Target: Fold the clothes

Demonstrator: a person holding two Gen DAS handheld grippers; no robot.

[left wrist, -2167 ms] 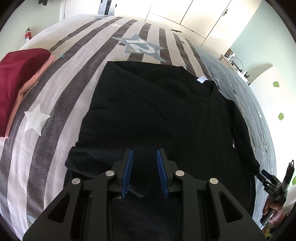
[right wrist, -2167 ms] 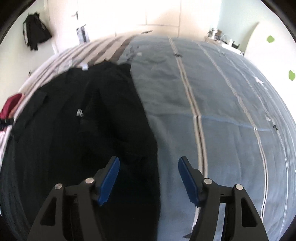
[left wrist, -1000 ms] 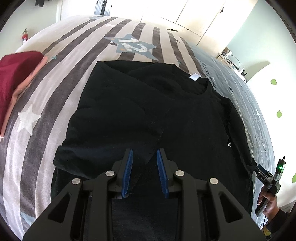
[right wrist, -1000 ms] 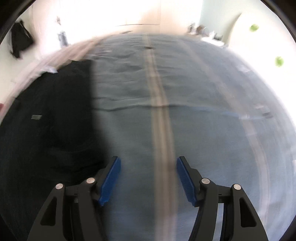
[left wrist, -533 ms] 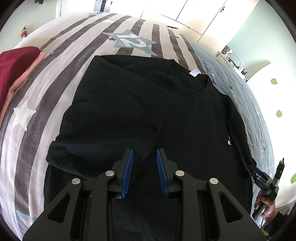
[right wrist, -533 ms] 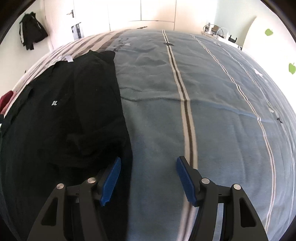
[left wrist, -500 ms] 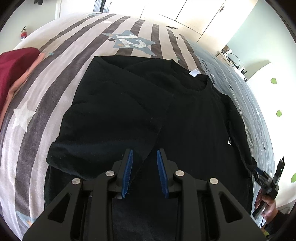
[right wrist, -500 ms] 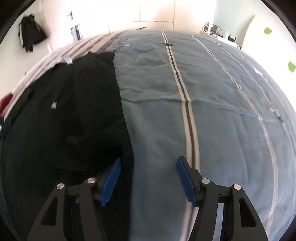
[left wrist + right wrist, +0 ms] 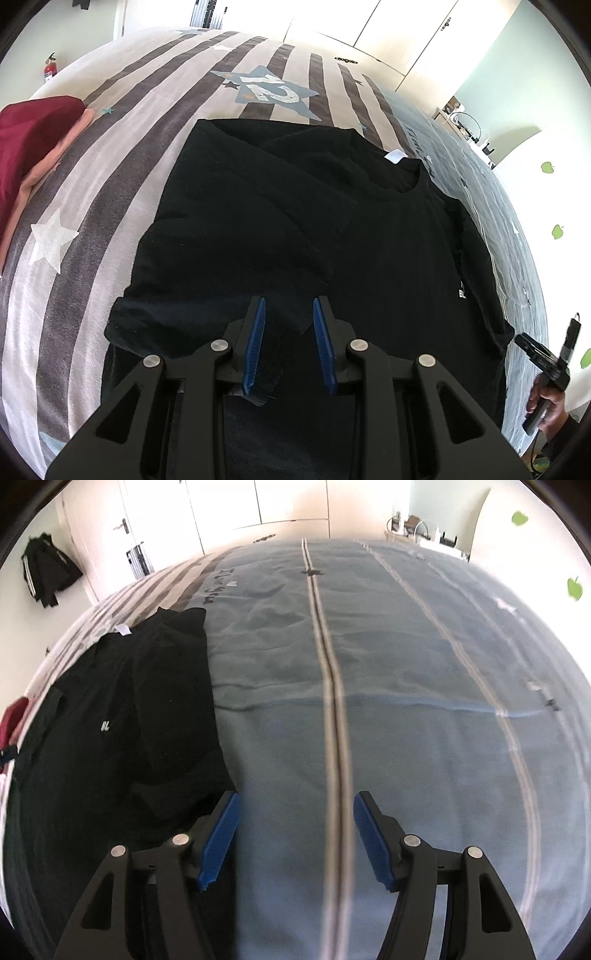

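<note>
Where shirt (image 9: 369, 236) chest shows: "BL".

black shirt (image 9: 332, 240) hem behind left tongs (image 9: 288, 347)

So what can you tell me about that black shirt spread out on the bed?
The black short-sleeved T-shirt looks like soft knit cotton, with a round neck, a white label inside the collar and small white lettering near one side. It lies flat on the striped bedcover, one side already folded across its middle. A flap of its cloth sits between the blue fingers of the left gripper. The right gripper hangs open beside its edge, touching nothing.
</note>
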